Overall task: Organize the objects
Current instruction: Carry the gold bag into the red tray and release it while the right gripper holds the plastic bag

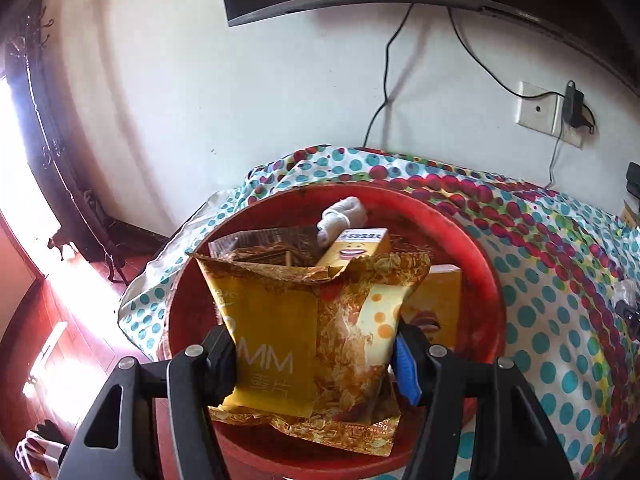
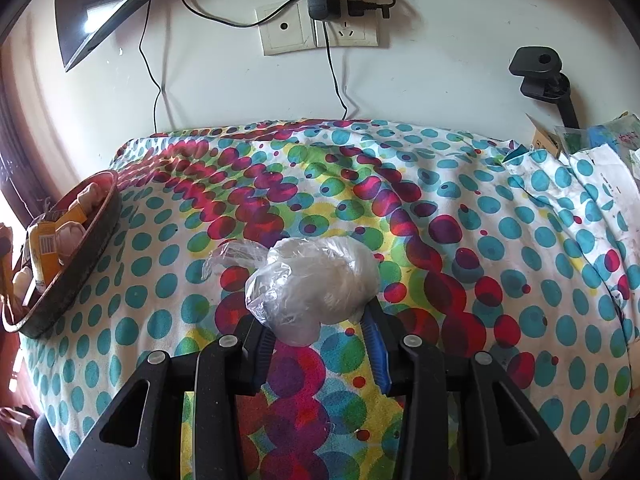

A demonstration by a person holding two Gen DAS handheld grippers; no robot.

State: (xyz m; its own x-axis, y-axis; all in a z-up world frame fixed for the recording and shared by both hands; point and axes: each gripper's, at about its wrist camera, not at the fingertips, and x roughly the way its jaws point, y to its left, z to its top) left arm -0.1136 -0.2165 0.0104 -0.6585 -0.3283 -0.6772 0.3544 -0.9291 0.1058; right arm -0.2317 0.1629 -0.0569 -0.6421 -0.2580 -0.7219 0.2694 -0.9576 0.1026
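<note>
Polka-dot cloth (image 2: pixel 500 240) covers the whole work surface, filling the middle and lower right-wrist frame; its far edge meets the white wall (image 2: pixel 440 80) at upper frame, its near-left corner drops off toward the floor. Wide bare cloth lies to the right and behind the bagged item, so there is room to lift and swing.

Red basin (image 1: pixel 484 280) sits at centre of the left-wrist frame, near the cloth's left corner; in the right-wrist frame it shows at the left edge, well apart from the right gripper. Its rim overhangs close to the cloth edge, a tipping risk if pressed, I judge.

Step in hand, by my reading: gathering loose items into the basin.

Left gripper (image 1: pixel 316 364) is clamped across a yellow snack packet (image 1: pixel 320 328), held above or just inside the basin; contact with the floor of the basin cannot be told. Behind it lie yellow boxes (image 1: pixel 360 246), a brown wrapper (image 1: pixel 260 250) and a white rolled sock (image 1: pixel 344 216).

Right gripper (image 2: pixel 320 332) straddles a clear plastic bag with white contents (image 2: pixel 316 284) at lower centre, fingers (image 2: pixel 376 340) spread either side, not pinching yet.

Next calls, likely: left release the packet low into the basin; right close gently on the soft bag and carry it left over the rim.
</note>
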